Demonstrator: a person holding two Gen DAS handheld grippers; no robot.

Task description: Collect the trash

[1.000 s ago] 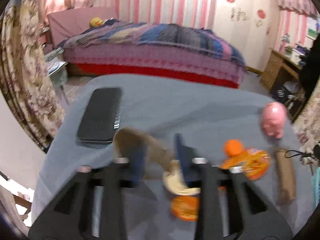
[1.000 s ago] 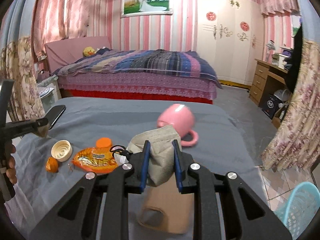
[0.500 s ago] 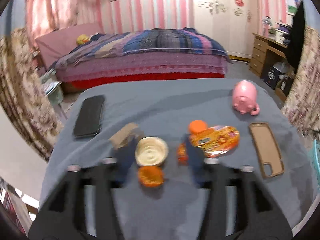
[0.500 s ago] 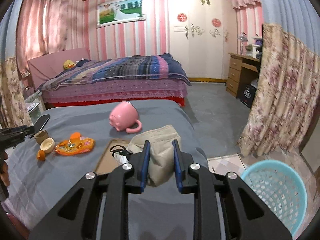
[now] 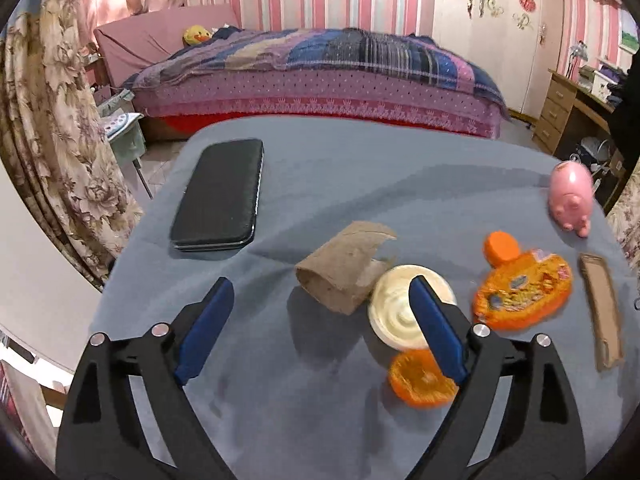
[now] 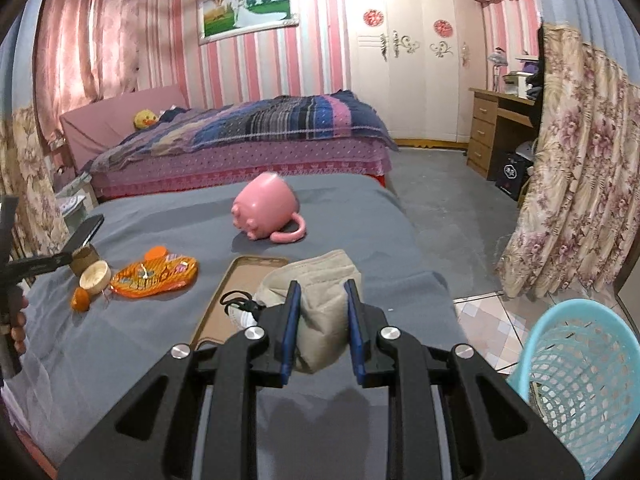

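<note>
Left fingers (image 5: 320,316): opening wide, nothing gripped; the cardboard tube (image 5: 344,266) lies free on the table between the blue pads, toward 12 o'clock.
Right fingers (image 6: 320,312): clamped tight on a beige face mask (image 6: 320,300), carried clear above the table.
Tube: on its side on the grey table (image 5: 360,176), torn end up at 1 o'clock, touching the cream lid (image 5: 394,316).
Lid: at 3 o'clock of the tube, partly behind the left gripper's right pad.
Orange peel (image 5: 420,380): just at 6 o'clock of the lid, blurred.
Wrapper (image 5: 524,292): orange, at 3 o'clock of the lid, an orange cap (image 5: 500,246) at its 11 o'clock edge.
Phone (image 5: 220,196): black, flat, at 10 o'clock of the tube, well apart.
Mug (image 6: 266,210): pink, tipped on its side, at 12 o'clock of the mask.
Phone case (image 6: 236,292): brown, under and to 9 o'clock of the mask.
Basket (image 6: 580,368): turquoise, on the floor at 4 o'clock of the right fingers.
</note>
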